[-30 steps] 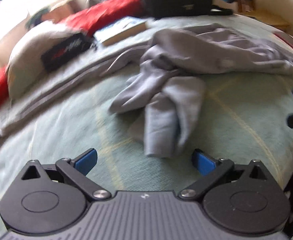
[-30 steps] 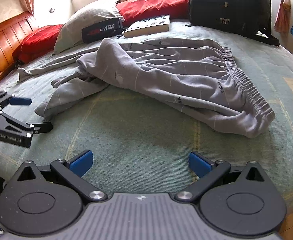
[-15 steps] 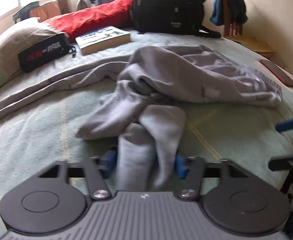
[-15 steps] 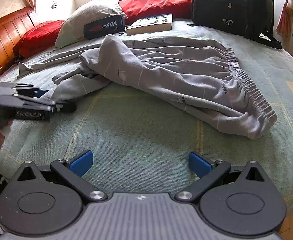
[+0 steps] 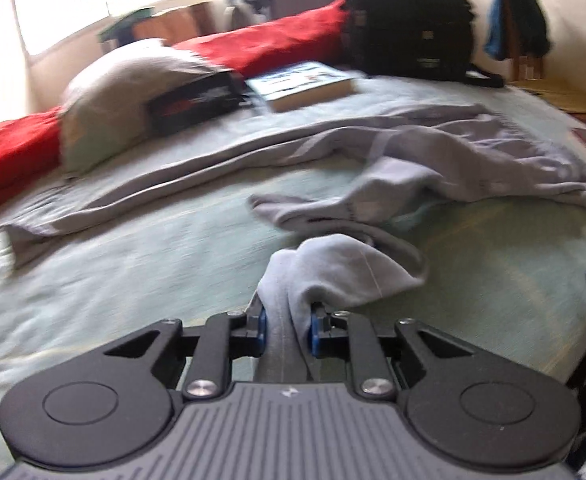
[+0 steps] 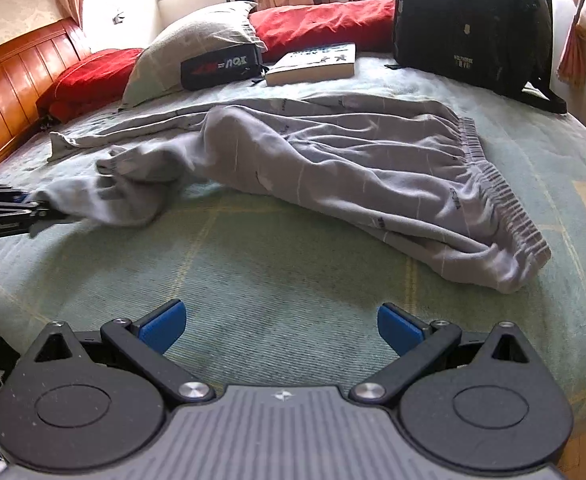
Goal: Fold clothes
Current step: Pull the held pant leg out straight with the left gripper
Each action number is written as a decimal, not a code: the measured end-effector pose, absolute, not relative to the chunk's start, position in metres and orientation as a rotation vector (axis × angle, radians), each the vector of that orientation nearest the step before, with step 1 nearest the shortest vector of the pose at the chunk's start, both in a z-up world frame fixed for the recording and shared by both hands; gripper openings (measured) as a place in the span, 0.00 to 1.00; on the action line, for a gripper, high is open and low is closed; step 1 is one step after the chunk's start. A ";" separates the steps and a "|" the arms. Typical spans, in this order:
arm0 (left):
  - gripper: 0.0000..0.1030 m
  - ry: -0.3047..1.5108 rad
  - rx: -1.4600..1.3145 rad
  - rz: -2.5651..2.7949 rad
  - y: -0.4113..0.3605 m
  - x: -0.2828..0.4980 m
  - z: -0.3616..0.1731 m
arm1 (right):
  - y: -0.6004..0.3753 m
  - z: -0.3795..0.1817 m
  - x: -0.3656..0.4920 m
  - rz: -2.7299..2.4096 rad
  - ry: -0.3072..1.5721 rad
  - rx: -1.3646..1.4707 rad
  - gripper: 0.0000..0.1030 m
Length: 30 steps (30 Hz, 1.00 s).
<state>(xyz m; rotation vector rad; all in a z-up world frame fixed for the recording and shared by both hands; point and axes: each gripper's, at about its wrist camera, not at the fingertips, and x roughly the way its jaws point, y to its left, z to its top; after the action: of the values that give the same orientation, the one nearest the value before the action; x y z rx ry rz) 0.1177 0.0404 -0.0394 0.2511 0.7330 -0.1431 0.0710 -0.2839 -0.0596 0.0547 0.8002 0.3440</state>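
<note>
Grey sweatpants (image 6: 353, 160) lie crumpled across a pale green bedspread (image 6: 293, 280), elastic waistband (image 6: 505, 204) at the right, legs trailing left. My left gripper (image 5: 287, 330) is shut on the end of one trouser leg (image 5: 333, 268), the cloth bunched between its blue pads. The right wrist view shows that same left gripper (image 6: 39, 212) at the far left edge with the leg end (image 6: 105, 200) in it. Over bare bedspread at the near edge, my right gripper (image 6: 281, 326) is open and holds nothing. The other leg (image 5: 173, 188) stretches away to the left.
At the head of the bed lie a grey pillow (image 6: 197, 40), red cushions (image 6: 325, 20), a black pouch (image 6: 221, 66), a book (image 6: 313, 64) and a black backpack (image 6: 473, 24). A wooden headboard (image 6: 9, 92) stands at the left.
My left gripper went from open to shut on the trouser leg end and has pulled it leftward and back, drawing the leg out. My right gripper has stayed open and nearly still.
</note>
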 end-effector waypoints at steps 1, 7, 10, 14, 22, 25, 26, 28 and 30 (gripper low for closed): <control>0.17 0.733 0.251 -0.111 0.050 0.116 -0.038 | -0.282 -0.059 0.071 0.347 0.800 0.054 1.00; 0.17 0.736 0.229 0.076 0.105 0.117 -0.031 | -0.272 -0.055 0.068 0.361 0.800 0.031 1.00; 0.17 0.743 0.222 0.153 0.131 0.119 -0.030 | -0.269 -0.052 0.067 0.364 0.798 0.022 1.00; 0.17 0.749 0.198 0.219 0.158 0.121 -0.031 | -0.266 -0.048 0.066 0.364 0.795 0.010 1.00; 0.29 0.789 0.175 0.260 0.188 0.126 -0.044 | -0.254 -0.046 0.067 0.370 0.802 -0.015 1.00; 0.36 0.804 0.182 0.275 0.197 0.125 -0.047 | -0.252 -0.045 0.067 0.371 0.803 -0.023 1.00; 0.43 0.809 0.184 0.279 0.200 0.124 -0.047 | -0.251 -0.045 0.067 0.370 0.804 -0.025 1.00; 0.53 0.819 0.188 0.289 0.206 0.124 -0.049 | -0.250 -0.044 0.067 0.370 0.804 -0.030 1.00; 0.55 0.825 0.204 0.296 0.210 0.120 -0.051 | -0.249 -0.044 0.068 0.369 0.804 -0.032 1.00</control>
<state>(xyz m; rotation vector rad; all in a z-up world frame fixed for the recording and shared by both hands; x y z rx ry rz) 0.1197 0.2098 -0.0510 0.2043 0.8250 0.2955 0.0679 -0.2495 -0.0440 -0.0317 0.8043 0.3695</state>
